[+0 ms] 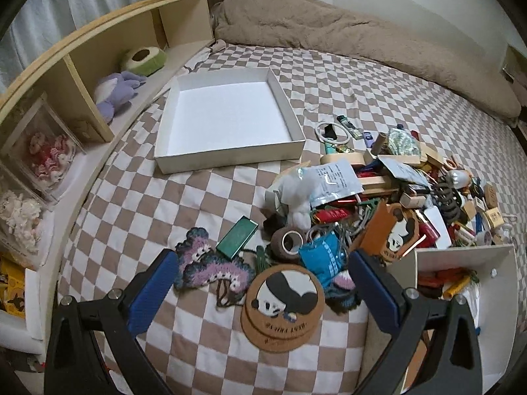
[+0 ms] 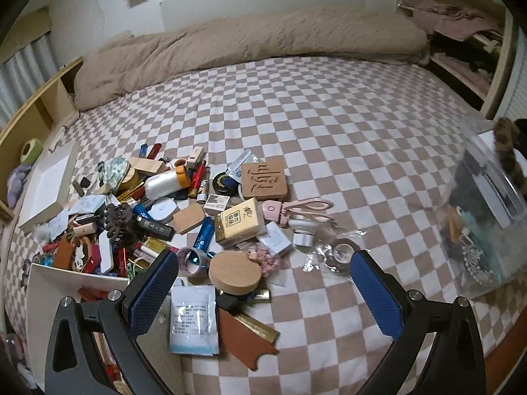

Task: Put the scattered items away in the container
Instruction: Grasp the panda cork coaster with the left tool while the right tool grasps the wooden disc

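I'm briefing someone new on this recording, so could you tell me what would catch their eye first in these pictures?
First, the big heap of small items spread over the checkered bedspread, with round panda coasters at its near edge in the left wrist view. Next, the shallow white box lying empty beyond the heap, beside the wooden shelf. Both the left gripper and right gripper are open, holding nothing.

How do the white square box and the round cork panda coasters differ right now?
The shallow white square box is open, empty and set apart from the pile; the round cork panda coasters are flat, printed, stacked in a pair at the pile's edge, between the left gripper's open fingers. Both rest on the checkered bedspread.
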### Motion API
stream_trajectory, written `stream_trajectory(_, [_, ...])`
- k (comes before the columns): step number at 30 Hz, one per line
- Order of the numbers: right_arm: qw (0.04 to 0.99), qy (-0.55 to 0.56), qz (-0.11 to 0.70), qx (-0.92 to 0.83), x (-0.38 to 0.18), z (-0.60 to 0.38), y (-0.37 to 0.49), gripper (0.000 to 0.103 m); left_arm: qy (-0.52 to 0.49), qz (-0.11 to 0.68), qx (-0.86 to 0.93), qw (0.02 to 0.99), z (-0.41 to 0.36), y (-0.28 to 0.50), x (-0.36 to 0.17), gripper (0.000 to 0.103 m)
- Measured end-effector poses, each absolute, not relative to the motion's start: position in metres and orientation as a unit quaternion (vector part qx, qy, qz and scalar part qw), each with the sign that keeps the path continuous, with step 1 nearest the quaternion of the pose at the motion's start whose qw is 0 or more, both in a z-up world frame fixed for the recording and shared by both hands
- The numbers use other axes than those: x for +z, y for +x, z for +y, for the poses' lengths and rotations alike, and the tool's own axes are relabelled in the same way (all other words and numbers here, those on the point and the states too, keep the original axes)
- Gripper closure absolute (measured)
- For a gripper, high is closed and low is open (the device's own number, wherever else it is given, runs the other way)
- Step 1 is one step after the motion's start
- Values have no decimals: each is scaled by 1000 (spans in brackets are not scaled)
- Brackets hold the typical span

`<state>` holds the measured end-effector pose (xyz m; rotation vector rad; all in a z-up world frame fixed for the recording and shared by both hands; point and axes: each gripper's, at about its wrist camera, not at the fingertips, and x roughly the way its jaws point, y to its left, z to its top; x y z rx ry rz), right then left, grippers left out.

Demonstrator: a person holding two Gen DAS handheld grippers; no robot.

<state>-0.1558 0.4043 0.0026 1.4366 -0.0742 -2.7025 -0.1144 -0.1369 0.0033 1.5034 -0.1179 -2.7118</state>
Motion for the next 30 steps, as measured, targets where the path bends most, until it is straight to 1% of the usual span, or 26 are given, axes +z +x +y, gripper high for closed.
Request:
stream_trajectory(4, [43, 490, -40, -870, -14, 401, -172, 0, 496, -20, -868, 4, -135, -131, -10, 0])
stream_trajectory(8, [22, 509, -85, -856, -35, 411, -188, 0, 506, -19, -862, -5, -132, -142, -23, 0])
stream_trajectory(13, [-29, 502, -101, -858, -55, 423, -203, 0, 516, -22, -856, -13, -131, -146, -40, 0])
stream_trajectory(24, [-28, 528, -155, -835, -78, 422, -193, 0, 559, -12, -828, -32, -133, -133, -96, 2])
stream_trajectory(30, [-17, 539, -155, -828, -84, 412, -188, 0, 586, 42, -803, -94, -139, -121, -106, 2])
